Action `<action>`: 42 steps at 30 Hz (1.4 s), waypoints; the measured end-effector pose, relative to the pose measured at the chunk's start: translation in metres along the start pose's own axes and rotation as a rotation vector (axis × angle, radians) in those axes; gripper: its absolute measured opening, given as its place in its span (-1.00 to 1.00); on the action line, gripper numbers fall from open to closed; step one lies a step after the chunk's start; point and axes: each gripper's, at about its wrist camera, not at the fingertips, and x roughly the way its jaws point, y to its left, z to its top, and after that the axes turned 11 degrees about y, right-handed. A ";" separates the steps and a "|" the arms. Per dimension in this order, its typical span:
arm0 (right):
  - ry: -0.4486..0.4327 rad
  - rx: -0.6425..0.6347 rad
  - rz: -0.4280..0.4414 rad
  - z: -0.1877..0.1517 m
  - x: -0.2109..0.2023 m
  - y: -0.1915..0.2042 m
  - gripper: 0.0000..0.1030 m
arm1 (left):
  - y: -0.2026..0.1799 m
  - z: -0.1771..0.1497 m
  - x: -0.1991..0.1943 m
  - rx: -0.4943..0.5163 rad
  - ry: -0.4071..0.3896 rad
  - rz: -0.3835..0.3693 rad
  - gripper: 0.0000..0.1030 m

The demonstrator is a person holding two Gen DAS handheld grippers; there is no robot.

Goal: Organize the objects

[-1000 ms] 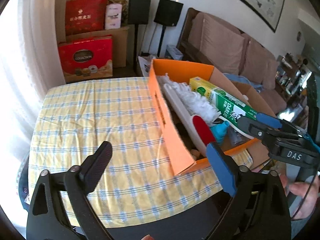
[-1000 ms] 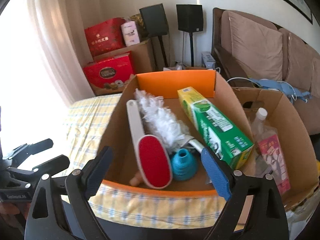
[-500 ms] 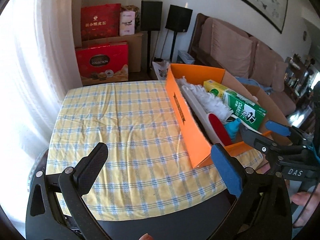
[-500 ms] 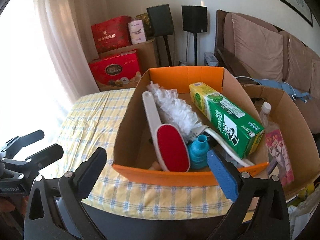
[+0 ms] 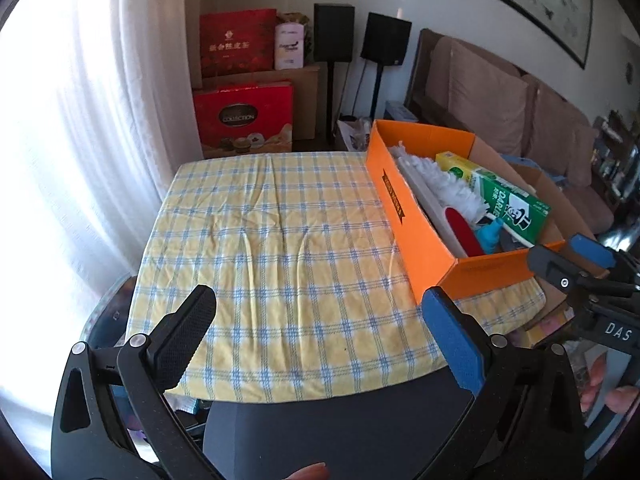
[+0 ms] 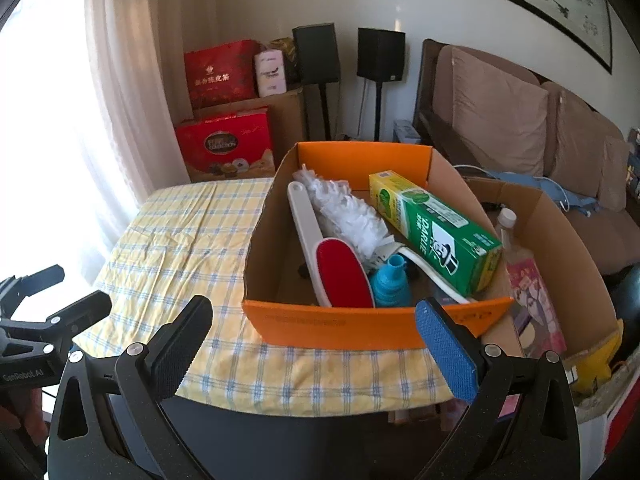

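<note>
An orange cardboard box [image 6: 336,326] [image 5: 404,216] sits at the right edge of the table with the yellow checked cloth [image 5: 276,240]. Inside lie a red lint brush [image 6: 340,272], a white duster [image 6: 352,216], a teal bottle [image 6: 390,286] and a green toothpaste carton [image 6: 436,228]. My right gripper [image 6: 316,334] hangs in front of the box's near wall, open, nothing between its fingers. My left gripper [image 5: 320,328] is open over the cloth's near edge, left of the box, and holds nothing. Each gripper shows in the other's view: the right one [image 5: 576,264], the left one [image 6: 44,296].
A larger brown carton [image 6: 560,240] with a bottle and a pink packet stands right of the orange box. Red gift boxes [image 5: 244,120], two black speakers [image 5: 360,40] and a brown sofa [image 6: 520,120] line the back. A curtain [image 5: 100,100] hangs left. A person's fingers [image 5: 612,396] show.
Both grippers have drawn back from the table, so the box and cloth look smaller and farther. The left view has swung to show more of the cloth. The box's contents have not moved.
</note>
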 end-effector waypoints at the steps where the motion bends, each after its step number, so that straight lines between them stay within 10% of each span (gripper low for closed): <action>1: -0.002 0.005 0.003 -0.002 -0.002 0.000 1.00 | 0.001 -0.001 -0.001 -0.003 -0.001 -0.004 0.99; 42: -0.028 0.035 0.000 -0.027 -0.026 0.008 1.00 | -0.005 -0.020 -0.025 -0.026 -0.054 0.043 0.99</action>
